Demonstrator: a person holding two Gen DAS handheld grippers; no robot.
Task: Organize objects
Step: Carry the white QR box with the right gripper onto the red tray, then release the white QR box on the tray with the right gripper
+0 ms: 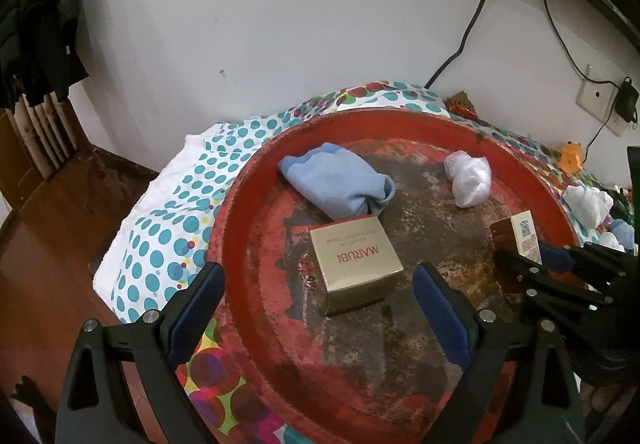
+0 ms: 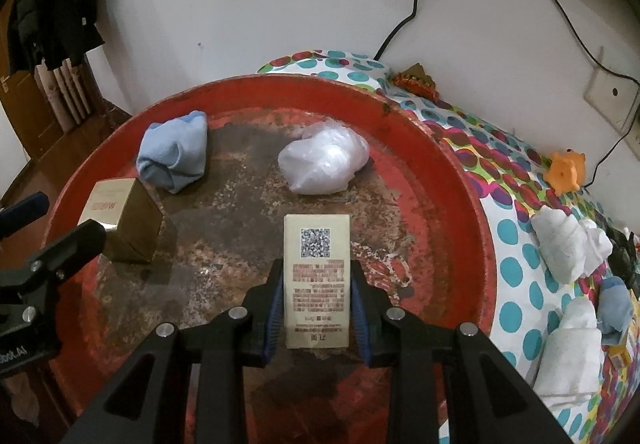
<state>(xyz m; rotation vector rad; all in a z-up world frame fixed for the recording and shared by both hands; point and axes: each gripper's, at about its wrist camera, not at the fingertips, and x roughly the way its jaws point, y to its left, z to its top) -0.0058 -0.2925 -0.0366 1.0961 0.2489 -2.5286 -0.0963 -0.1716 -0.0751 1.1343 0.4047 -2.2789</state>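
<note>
A worn red round tray (image 1: 256, 180) (image 2: 436, 148) lies on a dotted cloth. On it are a gold box (image 1: 356, 264) (image 2: 120, 220), a rolled blue cloth (image 1: 340, 184) (image 2: 174, 152) and a crumpled white bag (image 1: 468, 178) (image 2: 324, 160). My left gripper (image 1: 320, 280) is open, its jaws wide on either side of the gold box's near end without touching it. My right gripper (image 2: 318, 276) is shut on a narrow beige box with a QR code (image 2: 317, 276) (image 1: 524, 236), held low over the tray's near side; whether it touches the tray I cannot tell.
On the dotted cloth (image 2: 516, 240) right of the tray lie white rolled bundles (image 2: 568, 244), a small blue roll (image 2: 616, 304) and an orange toy (image 2: 566, 168). A wall with cables and a socket (image 1: 600, 96) stands behind. A wooden floor (image 1: 52, 204) lies at the left.
</note>
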